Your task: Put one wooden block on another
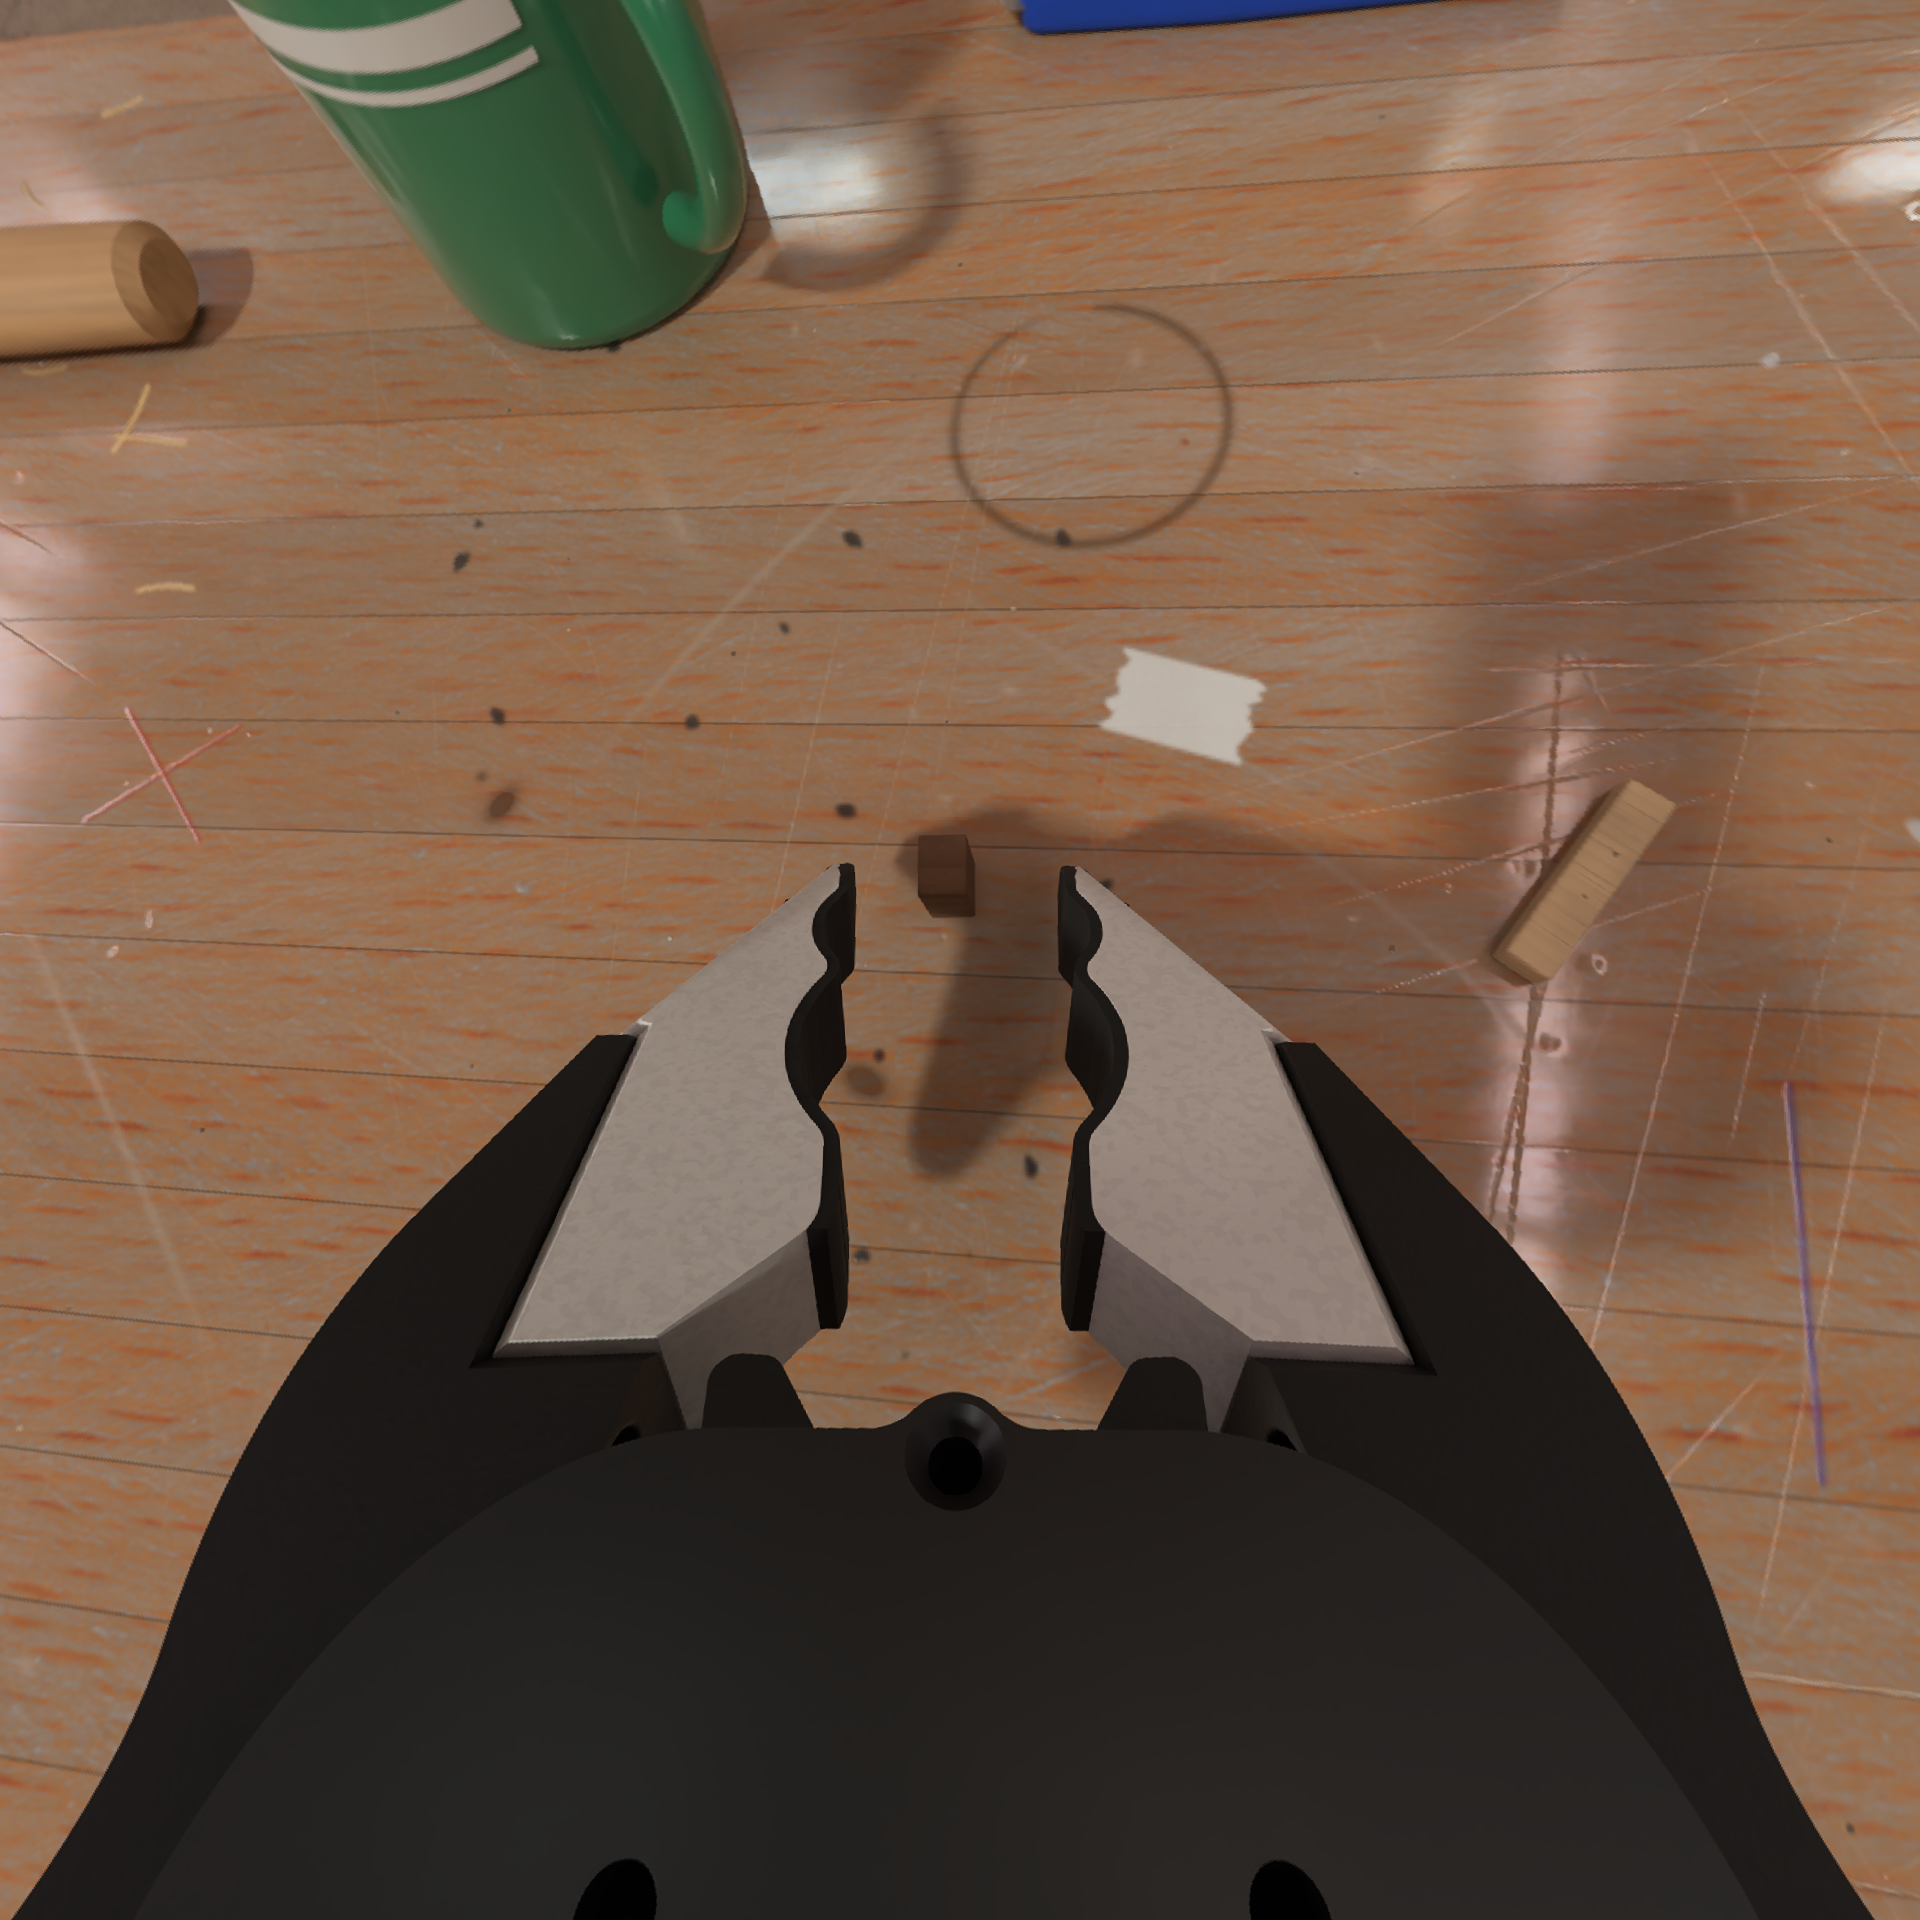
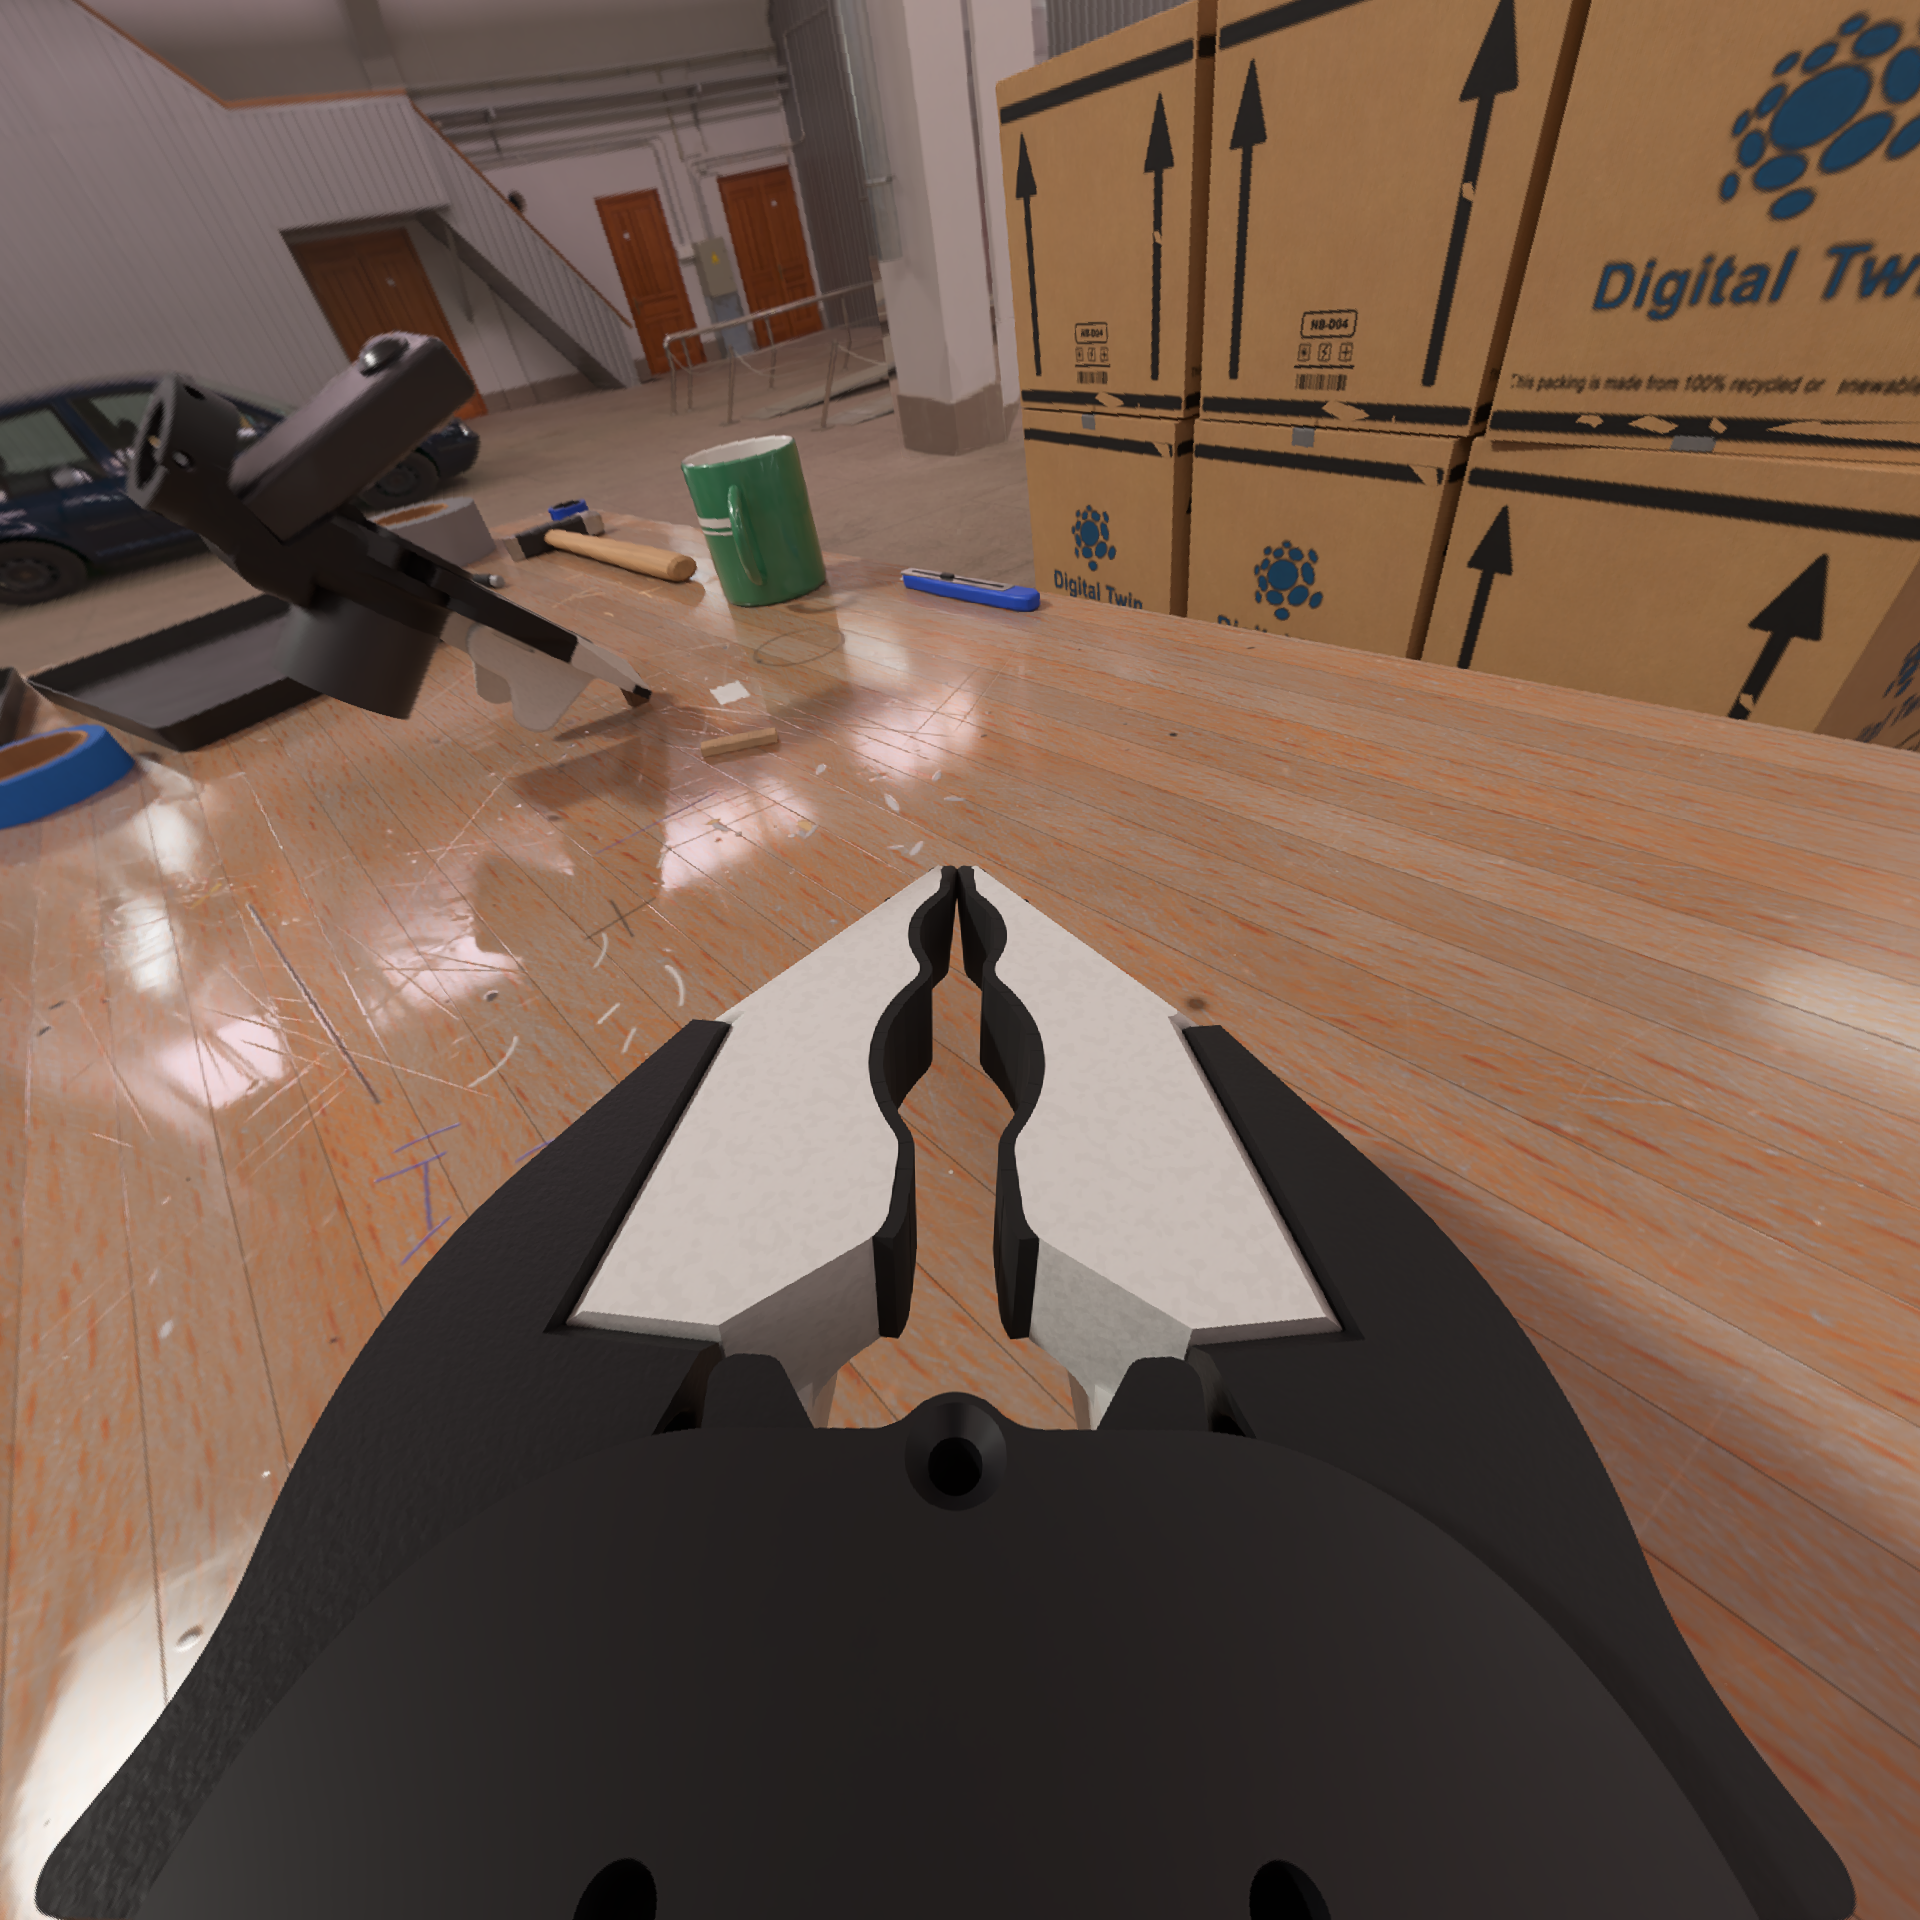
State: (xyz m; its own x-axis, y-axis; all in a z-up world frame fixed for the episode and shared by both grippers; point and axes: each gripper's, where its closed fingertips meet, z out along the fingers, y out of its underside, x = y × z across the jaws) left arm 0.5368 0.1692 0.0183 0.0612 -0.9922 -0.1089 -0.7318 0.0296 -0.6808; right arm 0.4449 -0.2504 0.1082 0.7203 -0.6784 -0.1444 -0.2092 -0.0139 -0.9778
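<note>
A small dark brown wooden block (image 1: 945, 875) stands on the wooden table just beyond my left gripper (image 1: 956, 883), between the lines of its two fingertips. The left gripper is open and empty, tilted down over the block. A longer light wooden block (image 1: 1584, 883) lies flat to the right. In the right wrist view the left gripper (image 2: 639, 694) hovers with its tips near the table, and the light block (image 2: 740, 743) lies just right of it. My right gripper (image 2: 956, 875) is shut and empty, above bare table far from both blocks.
A green mug (image 1: 520, 166) (image 2: 756, 520) stands at the back, beside a hammer (image 2: 613, 551) with a wooden handle (image 1: 88, 291). A blue utility knife (image 2: 971, 590), a black tray (image 2: 166, 675), blue tape roll (image 2: 57, 764) and stacked cardboard boxes (image 2: 1455, 312) border the table.
</note>
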